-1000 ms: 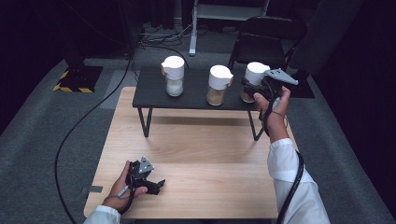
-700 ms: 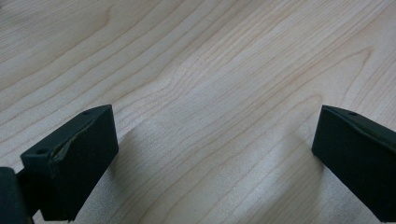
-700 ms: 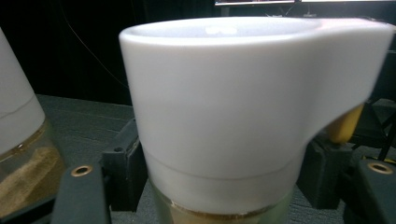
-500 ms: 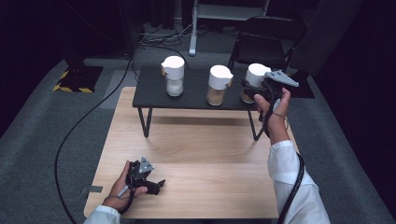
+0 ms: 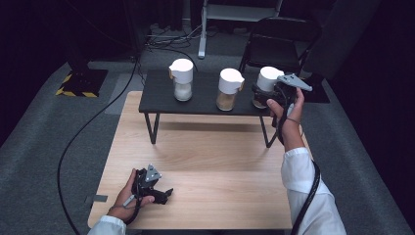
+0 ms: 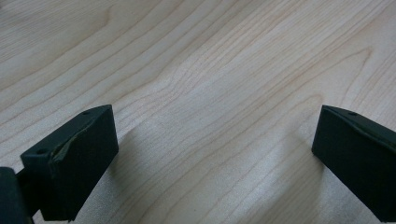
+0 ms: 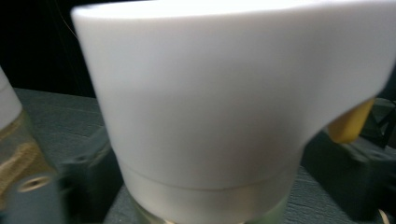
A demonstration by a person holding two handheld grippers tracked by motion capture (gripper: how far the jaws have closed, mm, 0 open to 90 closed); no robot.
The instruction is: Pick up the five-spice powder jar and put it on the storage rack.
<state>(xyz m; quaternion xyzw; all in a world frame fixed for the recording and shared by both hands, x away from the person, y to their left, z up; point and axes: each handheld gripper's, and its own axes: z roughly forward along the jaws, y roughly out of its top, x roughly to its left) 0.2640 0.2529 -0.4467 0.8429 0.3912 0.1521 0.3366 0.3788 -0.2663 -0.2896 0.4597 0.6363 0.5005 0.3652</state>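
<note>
Right jar: glass body under a tall white lid that flares wider toward the top; a yellow tab sticks out under the lid's edge in the right gripper view; the contents look dark brown from the high view.
Place: right end of the black shelf, which stands on the far part of the wood table.
Right gripper: at the right jar, one jaw on each side of its glass body; the jaws have just been opening and now stand loosened around the jar, which rests on the shelf.
Left gripper: lying low over the near left of the table, jaws spread wide, bare wood between them.
Jars: three, in a row on the shelf, all with white lids.
Middle jar: tan filling.
Left jar: white filling.
Grippers: two, one in each hand.
Chair: one, black, behind the shelf.
</note>
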